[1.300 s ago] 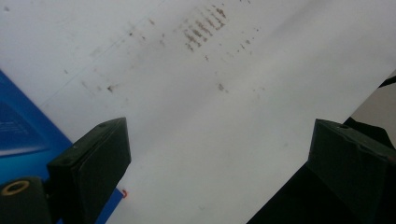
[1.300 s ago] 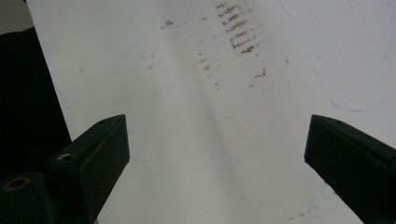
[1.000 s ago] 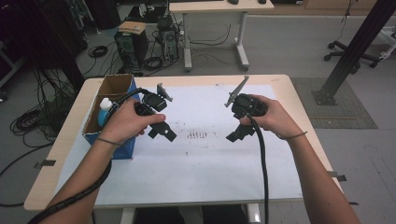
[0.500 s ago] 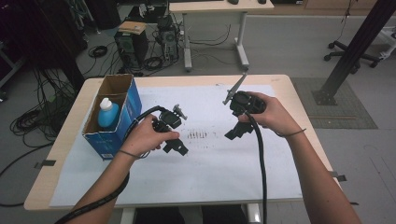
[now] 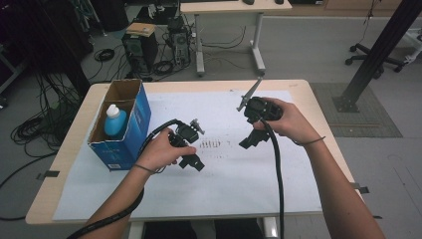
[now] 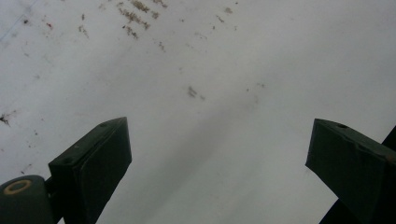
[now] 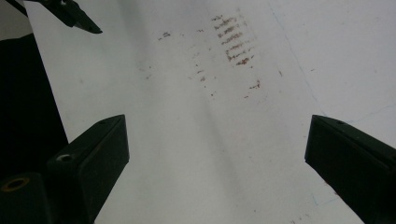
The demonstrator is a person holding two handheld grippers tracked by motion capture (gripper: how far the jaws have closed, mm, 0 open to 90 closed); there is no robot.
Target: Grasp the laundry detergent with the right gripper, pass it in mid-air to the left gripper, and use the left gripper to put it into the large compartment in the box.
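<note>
My left gripper [image 5: 195, 163] hovers low over the white sheet [image 5: 234, 174] near the table's middle, just right of a blue cardboard box [image 5: 130, 130]. In the left gripper view its jaws stand wide apart with only stained paper [image 6: 210, 93] between them. My right gripper [image 5: 249, 143] is held above the sheet at centre right, jaws pointing down and toward me. It too is open, with bare paper and rows of brown marks [image 7: 233, 42] ahead of it. A blue bottle with a white cap [image 5: 114, 121] stands inside the box.
Rows of small dark marks [image 5: 211, 144] lie on the sheet between the two grippers. The wooden table [image 5: 64, 164] shows bare edges left and right. Cables trail from both grippers toward me. Computers, cables and another desk stand on the floor beyond.
My left hand has moved away from the box, rightward and toward me, to the sheet's middle. The right gripper has barely shifted.
</note>
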